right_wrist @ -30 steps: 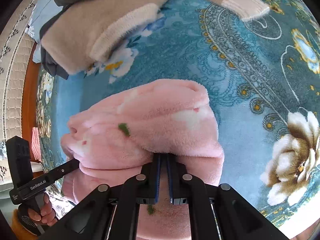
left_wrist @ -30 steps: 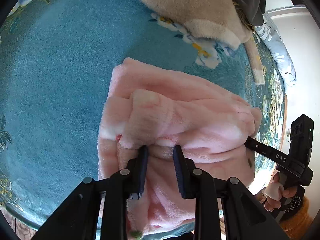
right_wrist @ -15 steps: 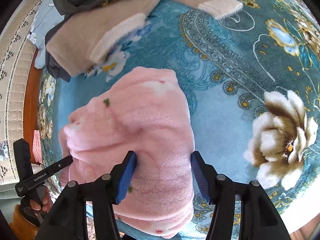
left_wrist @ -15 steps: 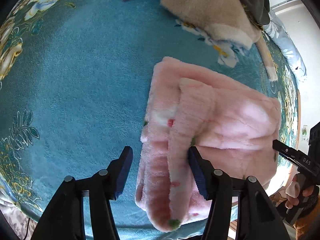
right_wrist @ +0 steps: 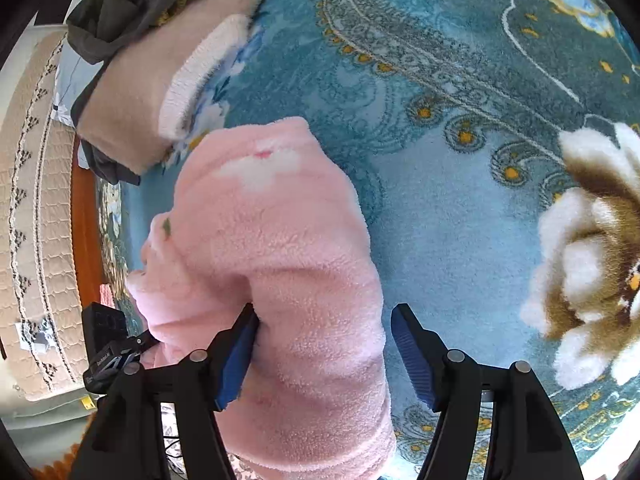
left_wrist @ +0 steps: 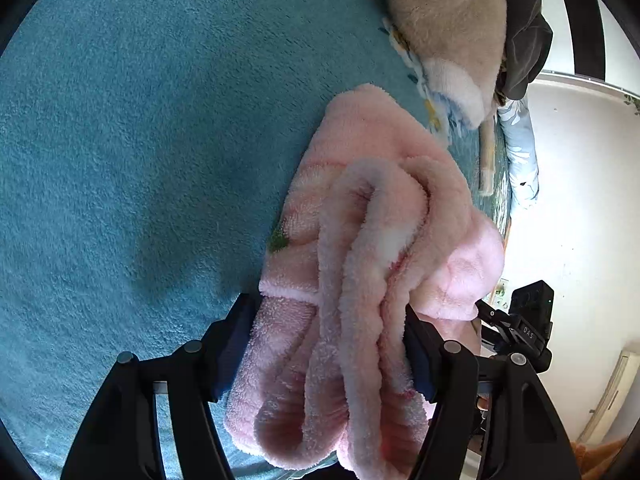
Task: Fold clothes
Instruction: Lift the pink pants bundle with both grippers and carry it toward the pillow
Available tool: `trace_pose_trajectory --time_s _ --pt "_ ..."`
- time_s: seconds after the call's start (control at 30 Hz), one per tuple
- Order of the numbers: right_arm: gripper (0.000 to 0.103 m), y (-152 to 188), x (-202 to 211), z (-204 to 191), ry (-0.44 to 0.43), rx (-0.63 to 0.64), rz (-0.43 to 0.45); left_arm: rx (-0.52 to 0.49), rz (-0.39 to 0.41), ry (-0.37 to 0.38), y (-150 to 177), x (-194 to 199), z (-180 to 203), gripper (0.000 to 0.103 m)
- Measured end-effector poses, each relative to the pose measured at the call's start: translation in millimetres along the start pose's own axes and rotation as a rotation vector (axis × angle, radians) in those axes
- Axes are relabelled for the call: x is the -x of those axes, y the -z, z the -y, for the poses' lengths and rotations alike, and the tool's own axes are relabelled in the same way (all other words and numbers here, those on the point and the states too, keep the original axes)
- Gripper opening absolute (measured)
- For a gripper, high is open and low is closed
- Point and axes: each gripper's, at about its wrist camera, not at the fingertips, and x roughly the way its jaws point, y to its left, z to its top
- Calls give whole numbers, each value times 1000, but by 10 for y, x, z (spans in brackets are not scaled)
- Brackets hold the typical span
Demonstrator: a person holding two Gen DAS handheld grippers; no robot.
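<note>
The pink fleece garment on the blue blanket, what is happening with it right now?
A person is folding clothes with two handheld grippers. The pink fleece garment lies bunched in thick folds on the blue floral blanket. The left gripper and the right gripper are both open, their jaws standing on either side of the near end of the bundle without clamping it. A beige fleece garment lies beyond.

My left gripper (left_wrist: 330,344) stands wide open around the bunched pink fleece garment (left_wrist: 372,264) lying on the teal blanket (left_wrist: 140,140); a beige garment (left_wrist: 448,28) lies beyond.
</note>
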Motion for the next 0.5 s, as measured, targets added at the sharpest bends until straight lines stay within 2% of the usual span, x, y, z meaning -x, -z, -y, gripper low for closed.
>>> trace_pose_trajectory --time_s 0.17,0.3,0.43,0.5 --pt "71 21 -41 65 -24 -71 -7 27 44 -29 62 -5 36 67" --pt "70 67 -18 37 -8 -117 -1 55 67 -55 116 4 106 53" --pt "54 110 46 -43 2 -142 5 65 83 -119 168 33 235 45" --pt "42 131 106 -107 4 -136 9 67 95 -151 201 63 319 42"
